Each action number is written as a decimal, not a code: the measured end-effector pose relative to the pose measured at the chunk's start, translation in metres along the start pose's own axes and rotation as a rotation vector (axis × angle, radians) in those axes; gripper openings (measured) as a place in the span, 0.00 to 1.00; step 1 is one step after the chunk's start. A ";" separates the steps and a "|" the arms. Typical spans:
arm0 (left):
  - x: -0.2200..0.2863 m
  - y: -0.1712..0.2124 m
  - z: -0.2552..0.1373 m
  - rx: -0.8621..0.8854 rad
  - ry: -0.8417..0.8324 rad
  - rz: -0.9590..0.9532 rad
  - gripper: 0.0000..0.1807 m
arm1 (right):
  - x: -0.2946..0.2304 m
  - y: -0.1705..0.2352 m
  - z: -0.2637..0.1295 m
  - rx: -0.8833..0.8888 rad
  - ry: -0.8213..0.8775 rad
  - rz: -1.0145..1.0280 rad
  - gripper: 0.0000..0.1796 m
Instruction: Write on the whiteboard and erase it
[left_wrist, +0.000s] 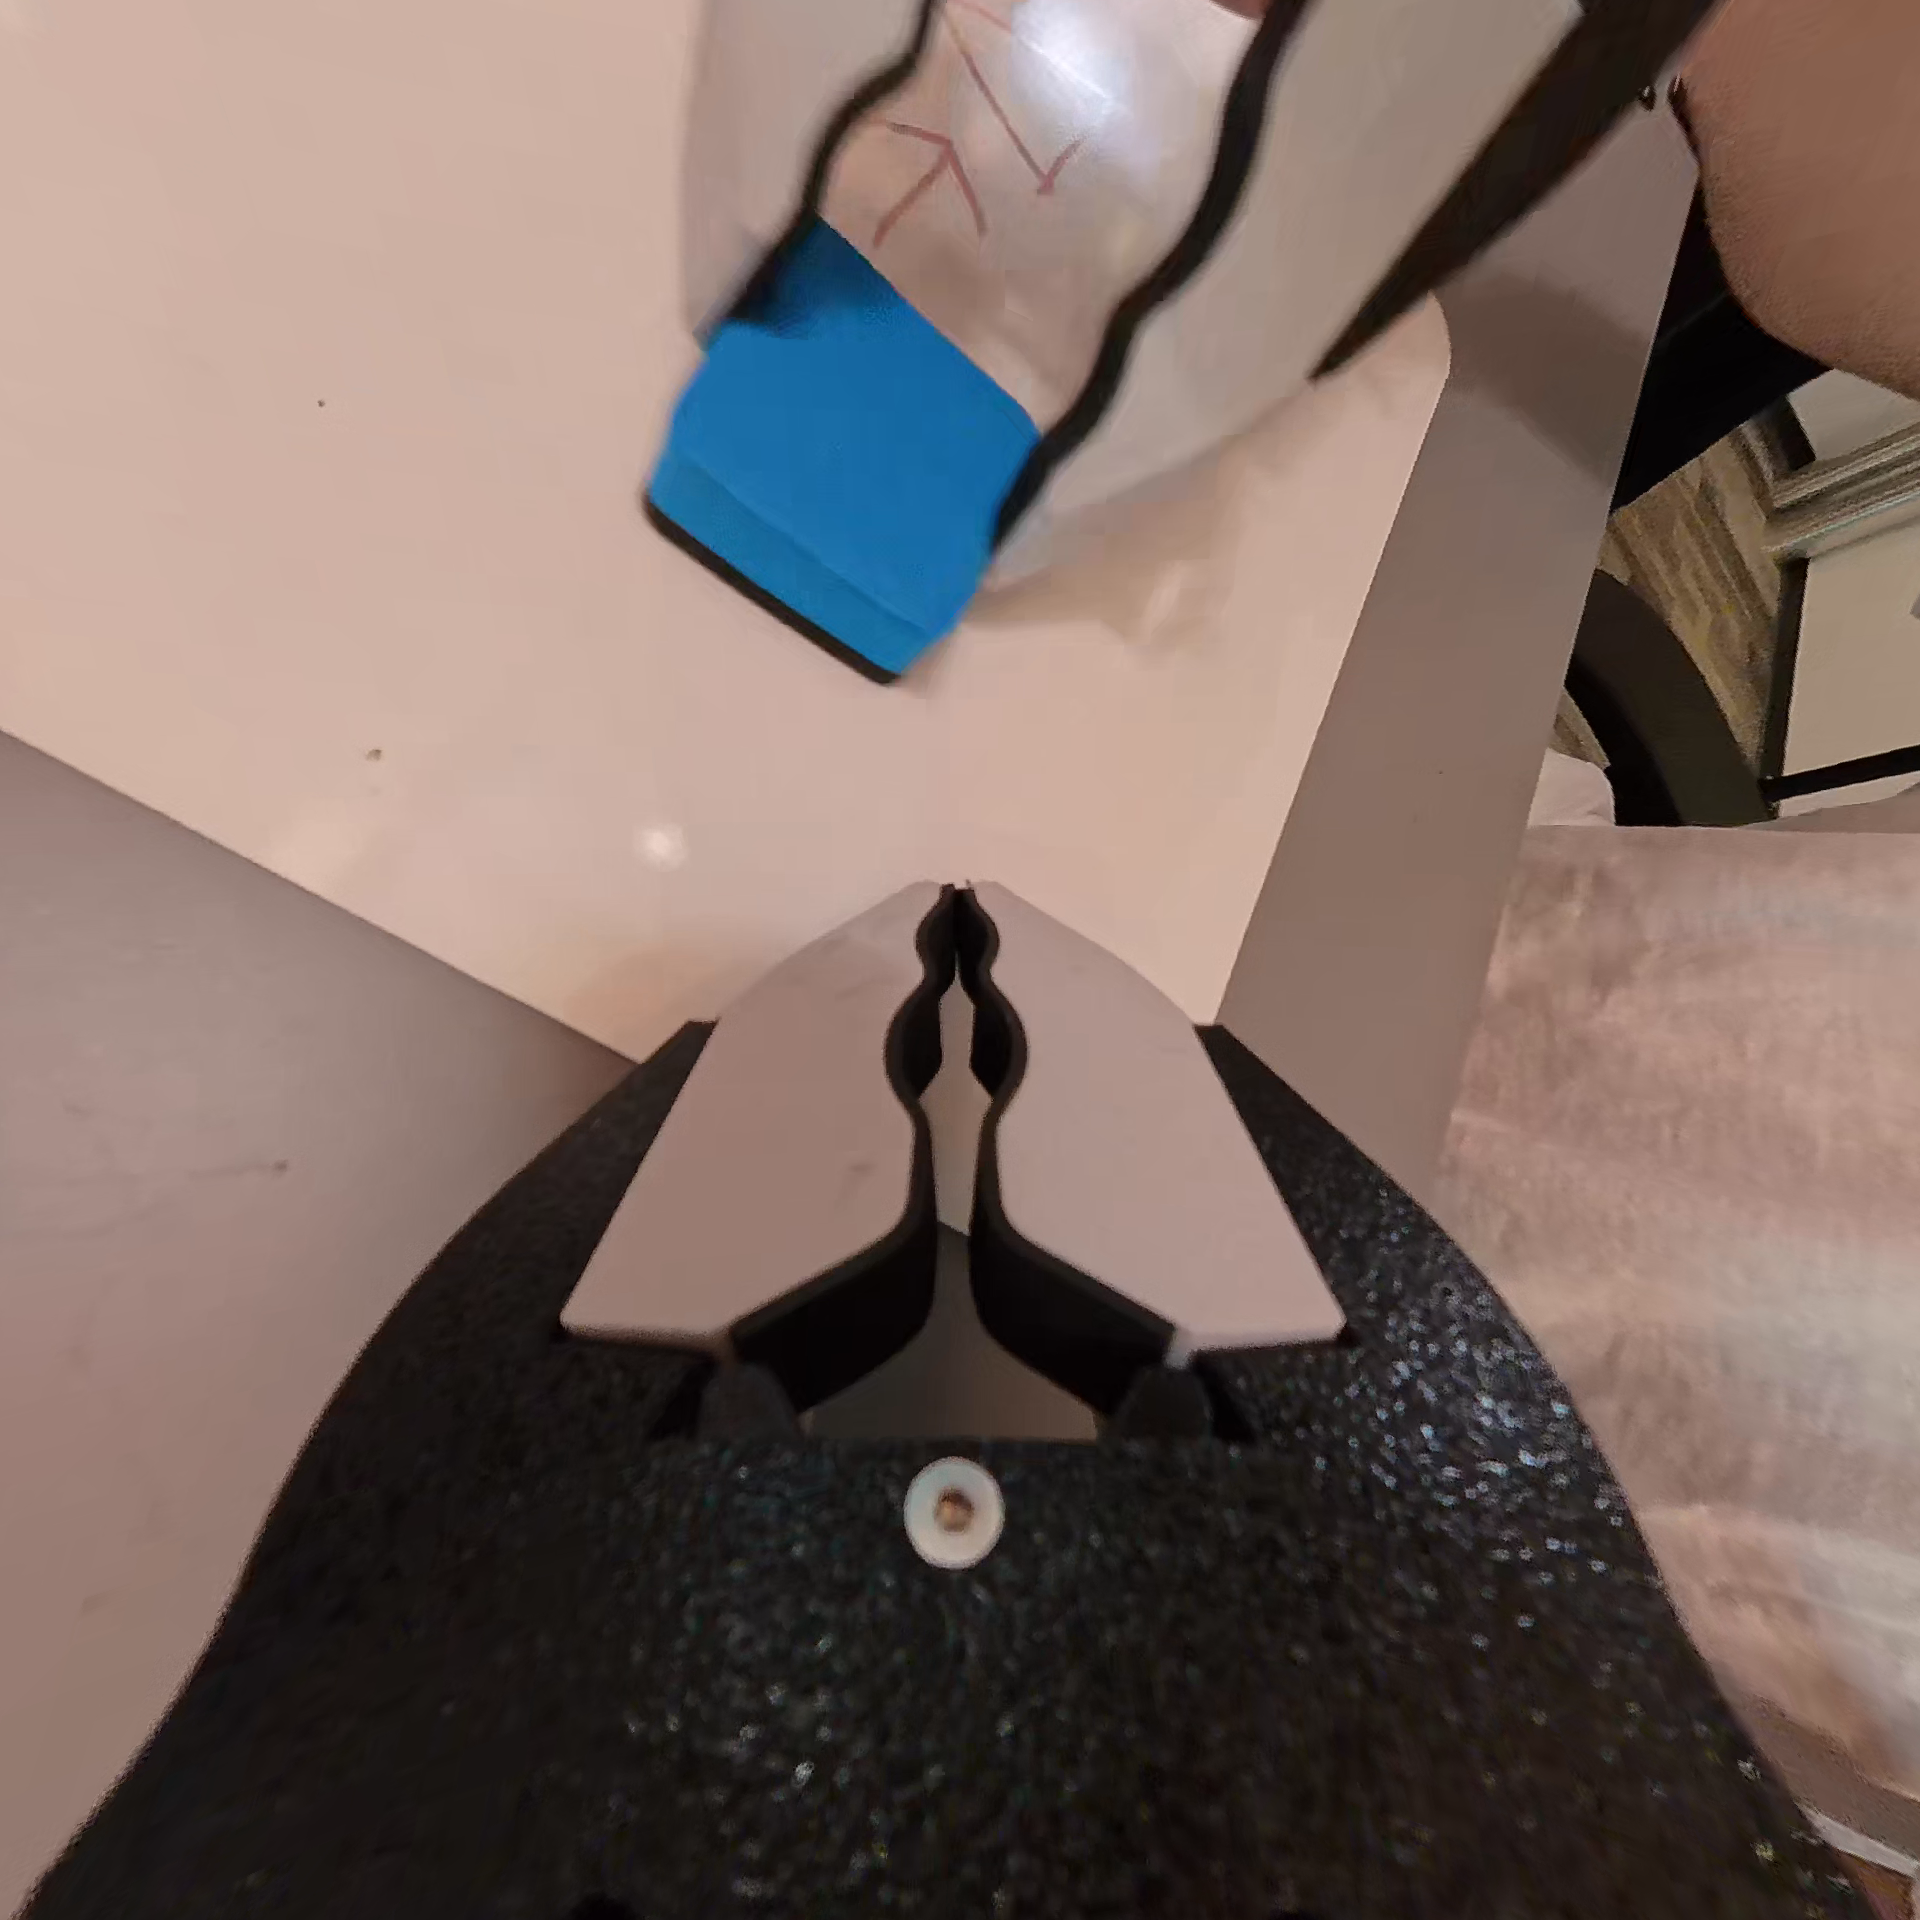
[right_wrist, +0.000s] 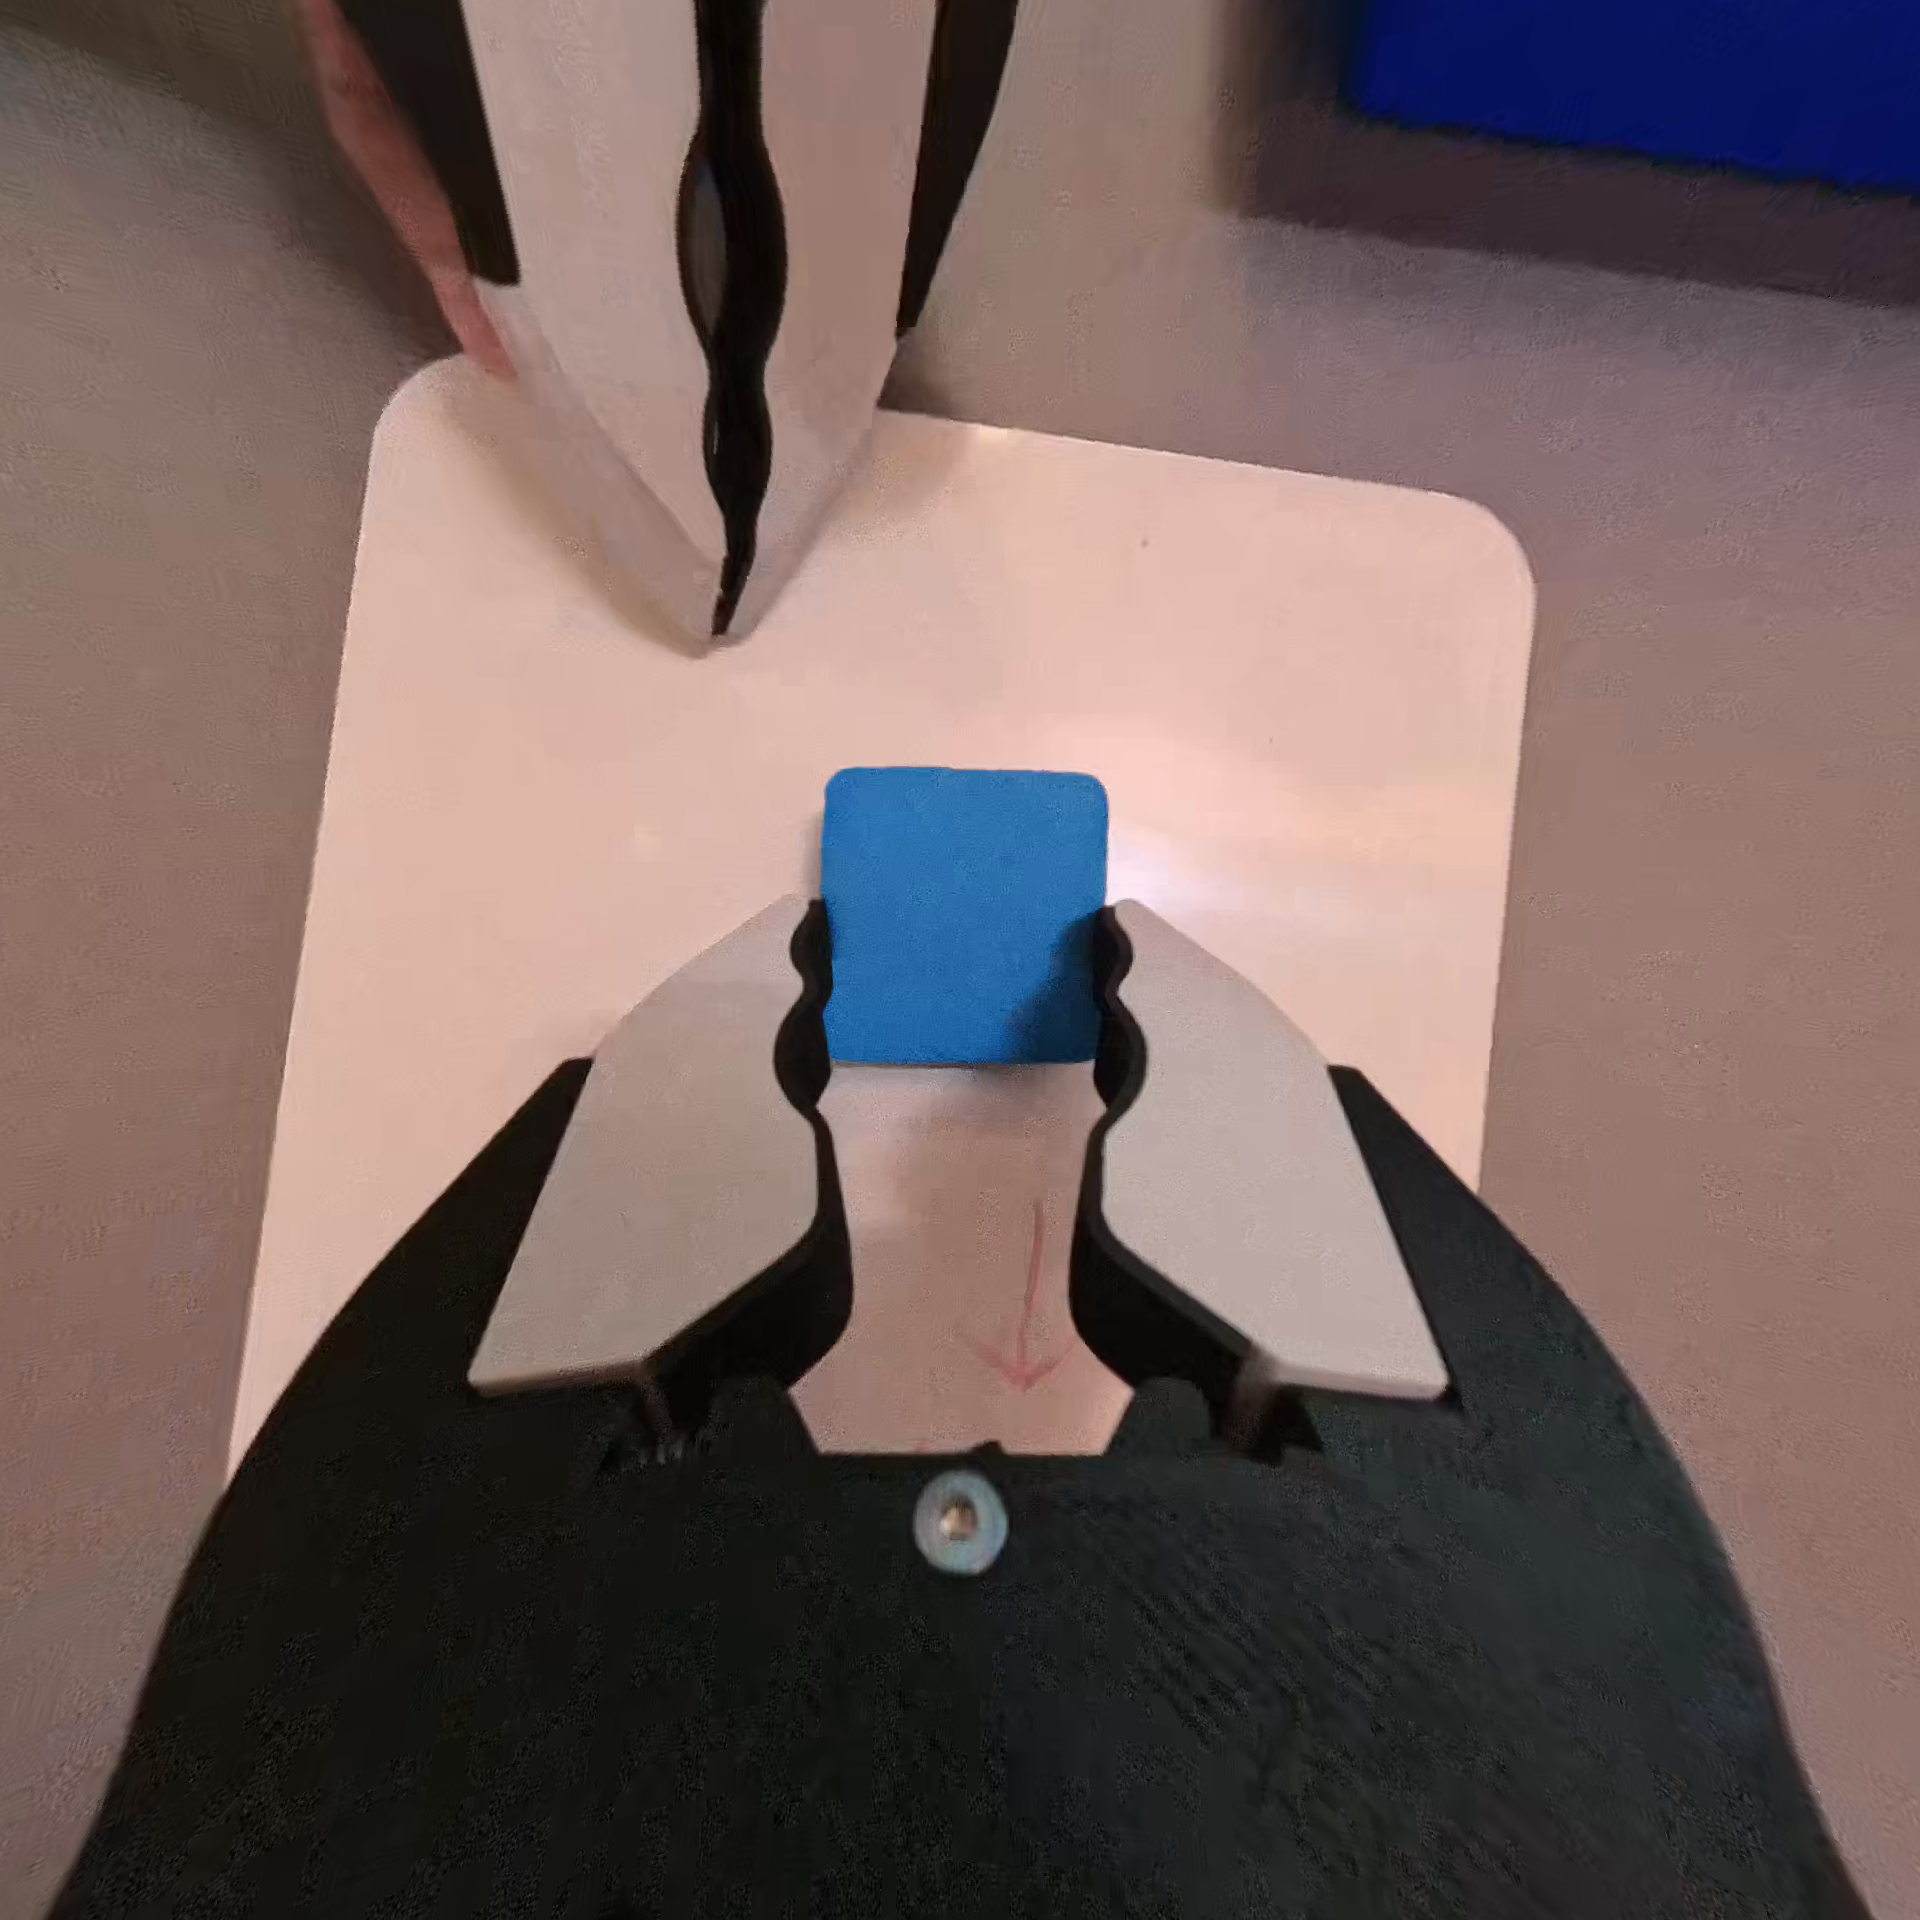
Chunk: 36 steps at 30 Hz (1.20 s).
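Eraser (right_wrist: 961, 920) (blue) between right gripper (right_wrist: 961, 925) fingers on whiteboard (right_wrist: 1299, 727); left gripper (left_wrist: 958, 896) pinched together, empty.

A blue square eraser (right_wrist: 961, 920) lies flat on the white, round-cornered whiteboard (right_wrist: 1299, 727), its near half between the right gripper's fingers (right_wrist: 707, 1143). Behind it, between those fingers, faint red marker strokes (right_wrist: 1029, 1340) remain on the board.
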<state>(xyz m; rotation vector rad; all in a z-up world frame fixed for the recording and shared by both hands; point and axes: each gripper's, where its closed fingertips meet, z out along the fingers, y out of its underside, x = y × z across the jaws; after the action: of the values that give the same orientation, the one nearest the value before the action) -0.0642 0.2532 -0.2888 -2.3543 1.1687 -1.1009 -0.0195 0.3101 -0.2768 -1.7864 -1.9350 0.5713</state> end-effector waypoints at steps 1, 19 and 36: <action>0.000 0.000 0.000 0.000 0.000 0.000 0.00 | 0.005 0.003 -0.002 0.005 0.009 0.022 0.28; 0.000 -0.001 0.001 -0.004 0.012 0.001 0.00 | 0.012 0.092 -0.064 0.039 0.186 0.201 0.27; -0.001 -0.004 0.003 0.001 -0.004 0.015 0.00 | -0.024 0.130 -0.088 0.067 0.149 0.280 0.27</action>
<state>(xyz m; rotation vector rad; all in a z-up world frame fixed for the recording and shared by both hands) -0.0603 0.2558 -0.2892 -2.3417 1.1823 -1.0905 0.1390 0.2966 -0.2810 -2.0106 -1.5620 0.5678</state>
